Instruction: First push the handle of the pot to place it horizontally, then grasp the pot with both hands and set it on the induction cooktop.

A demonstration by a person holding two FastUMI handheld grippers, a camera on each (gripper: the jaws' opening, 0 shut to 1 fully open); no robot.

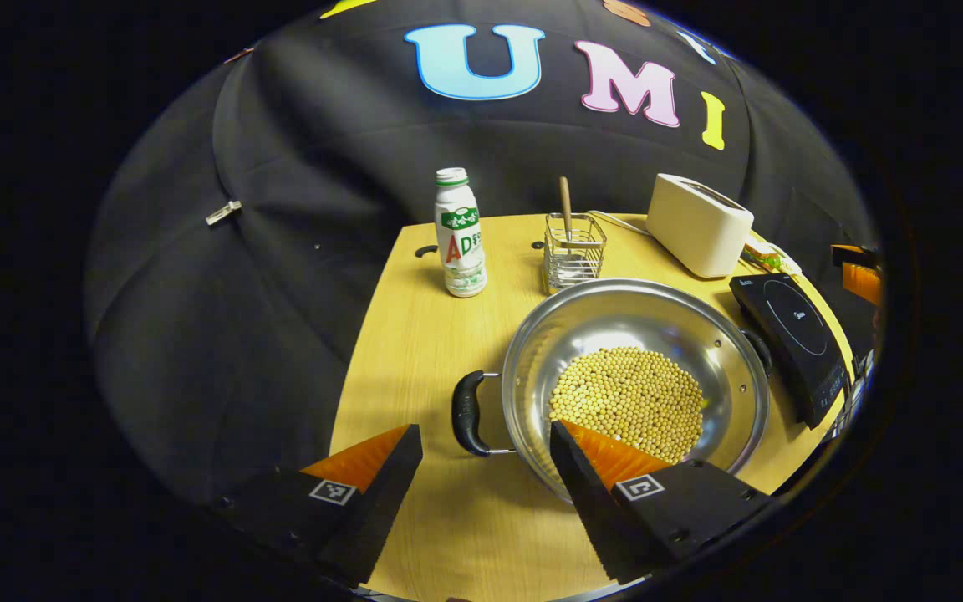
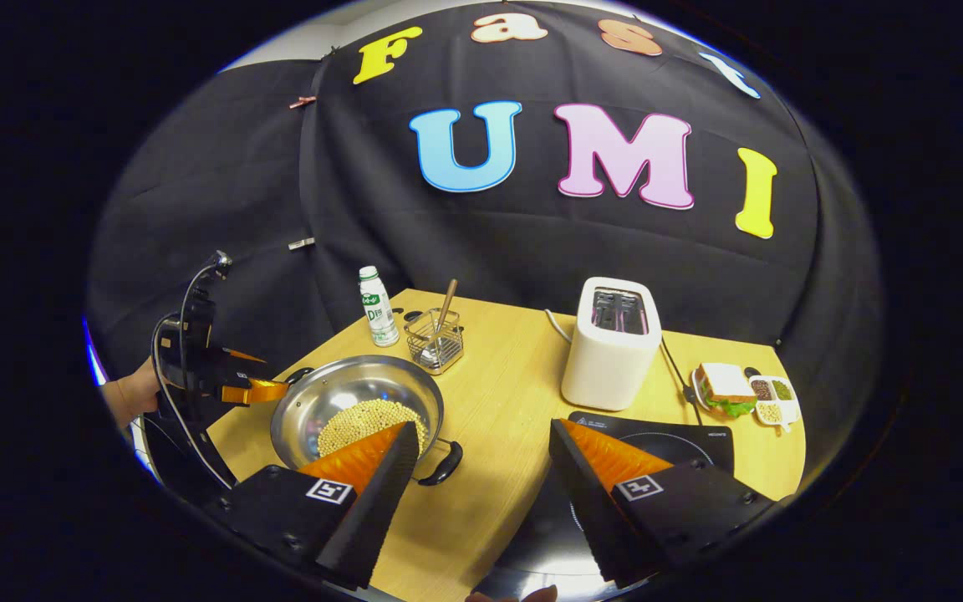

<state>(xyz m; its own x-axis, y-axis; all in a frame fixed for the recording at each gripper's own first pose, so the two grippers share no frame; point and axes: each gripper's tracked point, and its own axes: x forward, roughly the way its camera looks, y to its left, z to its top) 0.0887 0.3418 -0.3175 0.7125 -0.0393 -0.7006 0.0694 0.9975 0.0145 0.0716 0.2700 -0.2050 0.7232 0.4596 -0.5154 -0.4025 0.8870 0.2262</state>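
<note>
left tongs (image 1: 486,456): apart, low in the left gripper view, either side of the pot's near black handle (image 1: 466,412), not touching it
right tongs (image 2: 481,451): apart, low in the right gripper view, above the worktop (image 2: 515,418)
pot (image 1: 640,376): steel, holding yellow beans (image 1: 628,397), centre of frame on the worktop
induction cooktop (image 1: 792,328): right of the pot, just beside it
far edge: bottle (image 1: 459,234), wire basket (image 1: 575,251), toaster (image 1: 699,224)

My left gripper (image 1: 486,439) has its two fingers spread wide apart and holds nothing. My right gripper (image 2: 481,435) is also wide open and empty. In the right gripper view my left gripper (image 2: 260,389) appears farther off, with my hand (image 2: 132,396) behind it.
</note>
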